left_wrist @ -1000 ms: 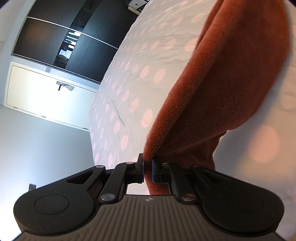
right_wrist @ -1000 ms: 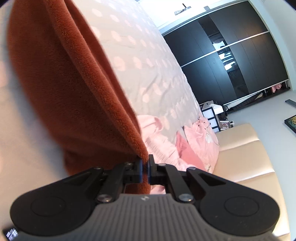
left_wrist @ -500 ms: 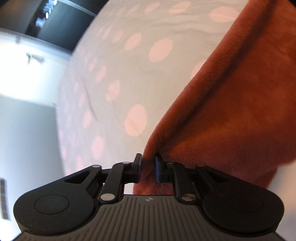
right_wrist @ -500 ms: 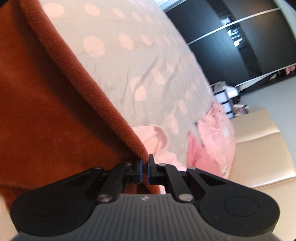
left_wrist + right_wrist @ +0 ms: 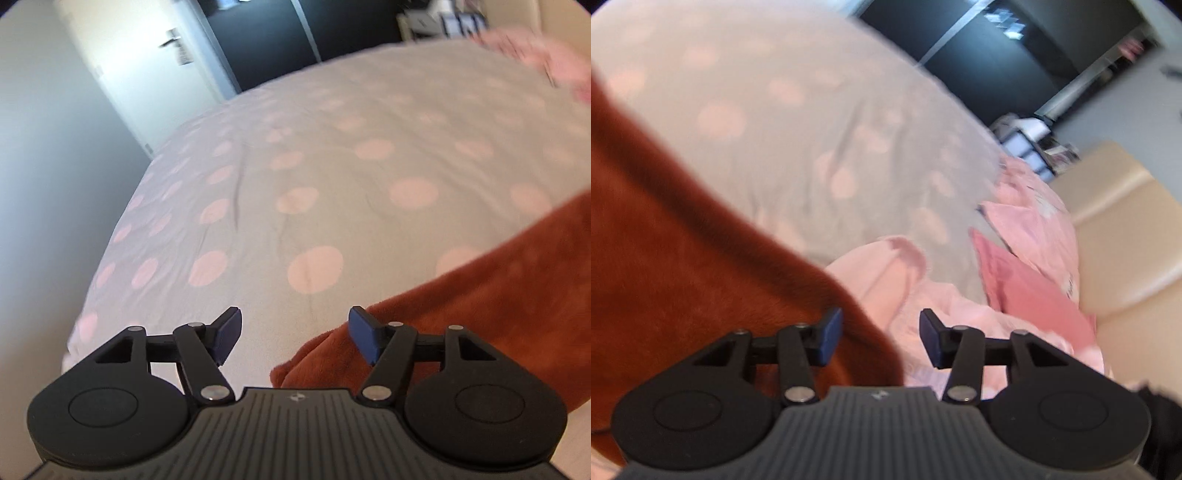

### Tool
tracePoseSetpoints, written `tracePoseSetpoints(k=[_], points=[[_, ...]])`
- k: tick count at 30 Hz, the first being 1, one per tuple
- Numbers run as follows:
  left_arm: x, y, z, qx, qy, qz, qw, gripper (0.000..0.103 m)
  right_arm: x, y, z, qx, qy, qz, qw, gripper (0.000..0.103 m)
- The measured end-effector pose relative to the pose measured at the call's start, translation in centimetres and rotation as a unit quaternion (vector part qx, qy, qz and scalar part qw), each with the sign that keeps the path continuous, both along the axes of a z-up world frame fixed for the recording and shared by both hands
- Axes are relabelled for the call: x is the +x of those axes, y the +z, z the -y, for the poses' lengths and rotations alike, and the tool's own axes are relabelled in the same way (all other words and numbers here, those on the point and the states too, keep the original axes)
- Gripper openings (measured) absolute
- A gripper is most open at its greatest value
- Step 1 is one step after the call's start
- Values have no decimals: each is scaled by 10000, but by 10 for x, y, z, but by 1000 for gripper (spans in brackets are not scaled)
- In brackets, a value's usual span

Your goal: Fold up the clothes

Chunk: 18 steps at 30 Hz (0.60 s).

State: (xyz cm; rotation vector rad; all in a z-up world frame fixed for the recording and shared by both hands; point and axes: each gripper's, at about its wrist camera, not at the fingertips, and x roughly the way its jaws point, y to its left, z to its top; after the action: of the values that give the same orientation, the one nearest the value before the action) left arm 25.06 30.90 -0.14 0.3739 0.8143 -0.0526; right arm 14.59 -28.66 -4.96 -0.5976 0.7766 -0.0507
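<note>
- Rust-orange fleece garment [image 5: 491, 295] is lying on our bed's grey sheet with pink polka dots [image 5: 332, 155], nothing gripping it.
- Our left hand-held gripper [image 5: 293, 338] has its jaws spread wide and holds nothing; the fleece's corner sits just by its right finger.
- Our right hand-held gripper [image 5: 881, 338] is wide open too, also empty, with the fleece [image 5: 683, 236] under its left finger.
- Pink clothes [image 5: 960, 306] are piled just past the fleece, near a cream sofa [image 5: 1126, 229].
</note>
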Motion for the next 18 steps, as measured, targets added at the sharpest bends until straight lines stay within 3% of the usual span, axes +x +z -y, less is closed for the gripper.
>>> tracePoseSetpoints(k=[2,6,12,14,18], points=[[-7,11,-14,-446,268,85,9986,69,-14,15,11,494,-281,204,9982,54],[-24,12,-46,-1182,865,93,9892,70,-54,29,28,1194,-730,338,9896,54],[-32,-24,-73,-1977,1508,-132,9685,66,-97,22,52,1627,-1256,187,9785,54],[-30,-33,-73,-2050,1535,-231,9664,66,-108,20,61,1817,-1494,188,9718,54],[-16,-54,-59,-1820,1544,-495,9698,66,-125,12,81,2340,-1951,247,9521,54]])
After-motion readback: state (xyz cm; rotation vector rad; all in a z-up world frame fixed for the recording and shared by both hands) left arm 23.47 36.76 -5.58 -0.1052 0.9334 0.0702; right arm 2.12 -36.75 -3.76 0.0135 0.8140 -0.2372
